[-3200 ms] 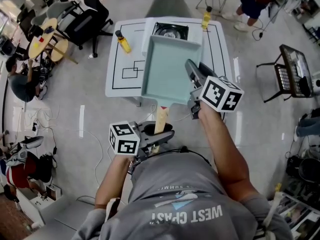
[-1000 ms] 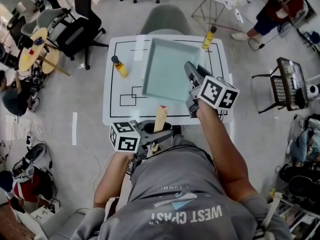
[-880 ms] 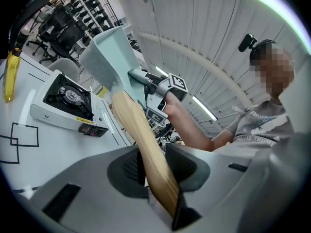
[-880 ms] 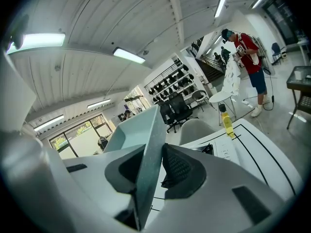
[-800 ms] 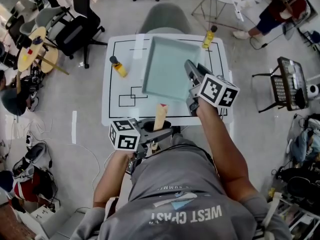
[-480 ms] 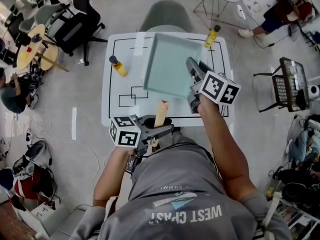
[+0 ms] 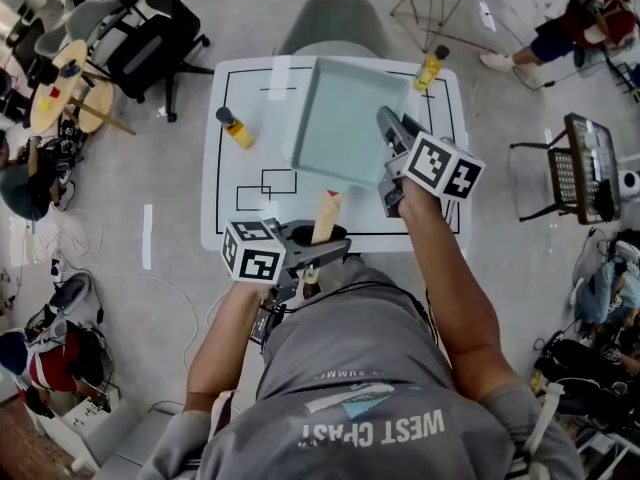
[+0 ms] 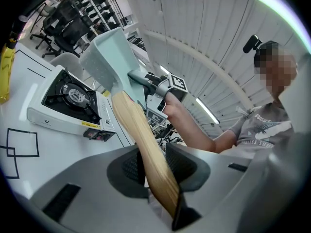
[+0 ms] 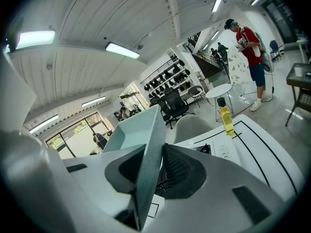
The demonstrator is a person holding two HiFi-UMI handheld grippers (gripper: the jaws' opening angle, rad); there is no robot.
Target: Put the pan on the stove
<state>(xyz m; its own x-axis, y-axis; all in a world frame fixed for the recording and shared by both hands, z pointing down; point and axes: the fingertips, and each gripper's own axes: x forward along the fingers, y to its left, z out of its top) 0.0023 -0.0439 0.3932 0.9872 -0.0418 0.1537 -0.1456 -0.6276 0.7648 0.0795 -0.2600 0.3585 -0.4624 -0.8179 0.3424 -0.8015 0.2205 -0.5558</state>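
Observation:
A pale green square pan (image 7: pixel 350 118) with a wooden handle (image 7: pixel 325 218) hangs above the white table (image 7: pixel 215 203). My left gripper (image 7: pixel 318 255) is shut on the handle's near end. My right gripper (image 7: pixel 391 160) is shut on the pan's right wall. In the head view the pan hides the stove. The left gripper view shows the white single-burner stove (image 8: pixel 73 101) on the table, with the pan (image 8: pixel 104 57) tilted up above it and the handle (image 8: pixel 146 149) clamped between the jaws of the left gripper (image 8: pixel 150 166). In the right gripper view the pan's wall (image 9: pixel 150 154) stands edge-on in the right gripper (image 9: pixel 150 174).
Two yellow bottles stand on the table, one on the left (image 7: pixel 232 128) and one at the far right corner (image 7: pixel 431 68). Black outlines mark the tabletop (image 7: pixel 265 183). A grey chair (image 7: pixel 335 23) sits beyond the table. Office chairs and people stand around the room.
Both grippers have carried the pan forward and slightly down over the table. The stove, in sight beyond the pan at first, is now covered by it in the head view.

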